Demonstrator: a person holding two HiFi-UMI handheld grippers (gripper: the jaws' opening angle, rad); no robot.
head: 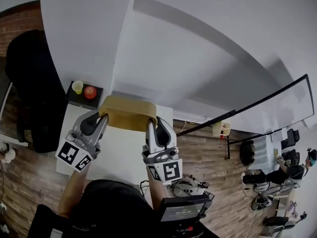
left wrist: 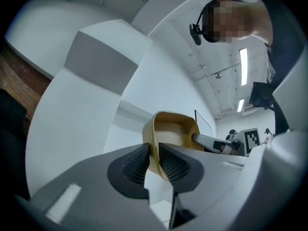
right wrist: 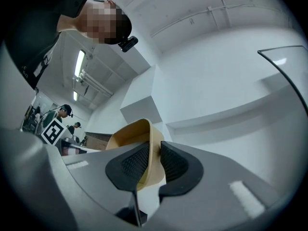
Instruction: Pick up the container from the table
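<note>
Two firm grips carry the tan container (head: 129, 114): the left gripper (head: 102, 118) is pinched shut on its left end wall and the right gripper (head: 150, 124) on its right end wall. It hangs between them over the far edge of the white table (head: 124, 155), so the pickup looks nearly complete. Next, both hands must keep level and equally tight; the yellow cup (head: 77, 87) and red ball (head: 89, 91) on the dark stand (head: 97, 100), far left, sit near but clear.

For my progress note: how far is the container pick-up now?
Done: both grips are made, the left gripper and the right gripper each shut on an end wall of the tan container. In hand: it looks raised off the white table. Left: at most steadying it.
</note>
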